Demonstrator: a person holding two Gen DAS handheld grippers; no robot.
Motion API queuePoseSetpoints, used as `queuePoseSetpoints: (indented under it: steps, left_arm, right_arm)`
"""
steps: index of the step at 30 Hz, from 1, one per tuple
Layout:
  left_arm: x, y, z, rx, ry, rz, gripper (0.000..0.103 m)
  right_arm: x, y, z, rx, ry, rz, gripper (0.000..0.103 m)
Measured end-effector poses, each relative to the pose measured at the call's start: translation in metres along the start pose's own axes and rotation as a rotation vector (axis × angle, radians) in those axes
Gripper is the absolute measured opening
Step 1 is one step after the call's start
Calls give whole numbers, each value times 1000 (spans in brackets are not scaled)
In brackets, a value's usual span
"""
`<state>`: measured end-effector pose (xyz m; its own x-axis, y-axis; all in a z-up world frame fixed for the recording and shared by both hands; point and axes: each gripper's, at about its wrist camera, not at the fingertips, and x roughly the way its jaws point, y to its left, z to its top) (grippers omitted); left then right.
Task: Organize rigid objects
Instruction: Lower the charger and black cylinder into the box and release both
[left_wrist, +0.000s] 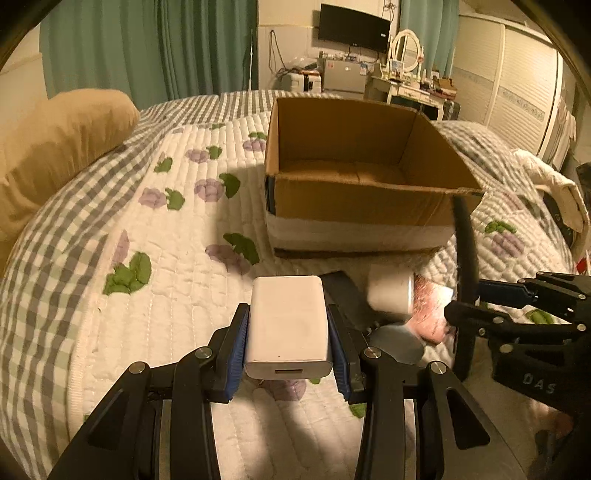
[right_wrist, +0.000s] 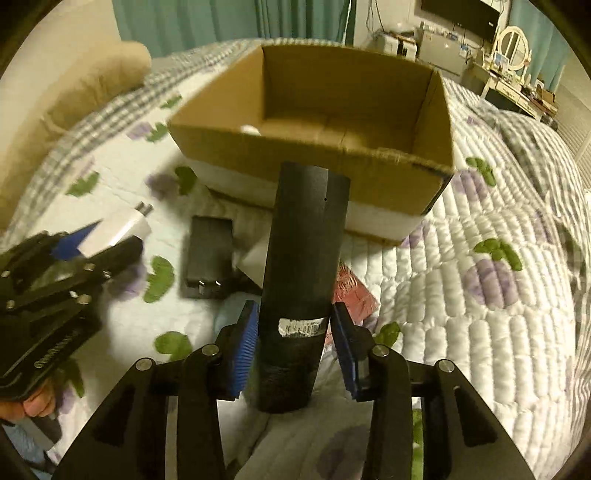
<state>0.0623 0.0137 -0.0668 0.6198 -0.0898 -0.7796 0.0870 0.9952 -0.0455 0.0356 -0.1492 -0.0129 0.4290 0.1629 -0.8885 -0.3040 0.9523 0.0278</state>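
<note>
Clutter beside cardboard box: black adapter, red packet.

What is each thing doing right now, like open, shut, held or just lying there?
Left claw: shut on white charger.
White charger: held.
Right claw: shut on black tube.
Black tube: held.
Cardboard box: open on top.
Black charger: lying flat on quilt.

Both grippers, left gripper and right gripper, are matte black linkages with silver round pivot screws and ribbed blue pads. The right one's body bears pale embossed lettering. Bare skin shows beneath the left one.
</note>
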Motion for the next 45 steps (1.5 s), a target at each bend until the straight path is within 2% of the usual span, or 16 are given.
queuePoseSetpoints:
  steps: [4,7,10,14,17,20,25,30,35,39,41,42,43,44,45]
  left_arm:
    - [-19,-3,16,7,-48,-17,40]
    - [-37,-6,41,12,-106,-51,40]
    - [-46,-13,72,33,-160,-64,40]
    - [-38,-24,119,65,-210,-38,40]
    - [-22,-30,143,81,-228,-24,40]
    - [3,-34,157,83,-208,-25,40]
    - [50,-39,166,78,-160,-53,40]
    - [84,-41,161,67,-111,-33,40]
    - [95,-41,156,76,-85,-19,40]
    - [92,-39,157,84,-59,-20,43]
    - [80,-36,158,72,-69,-20,58]
    - [73,-34,159,71,-86,-20,71]
    - [64,-33,159,71,-106,-19,78]
    - [50,-31,159,78,-133,-19,79]
    - [40,-30,159,89,-146,-20,81]
  right_arm:
    - [-30,-2,13,1,-81,30,35]
    - [-50,4,36,-10,-137,34,28]
    - [-70,-1,69,-29,-205,19,18]
    - [-68,-8,120,-43,-247,-15,17]
    - [-53,-20,148,-26,-225,-17,17]
    - [-31,-31,167,-17,-177,-13,17]
    - [12,-47,178,17,-89,-25,17]
    - [49,-60,176,42,-19,-46,17]
    - [62,-72,174,68,-9,-27,17]
    - [52,-78,176,104,-50,-8,17]
    - [33,-83,181,119,-90,-20,20]
    - [23,-85,183,118,-106,-30,24]
    - [14,-85,184,114,-120,-35,37]
    - [-3,-85,185,105,-151,-46,48]
    - [-17,-84,184,94,-176,-52,49]
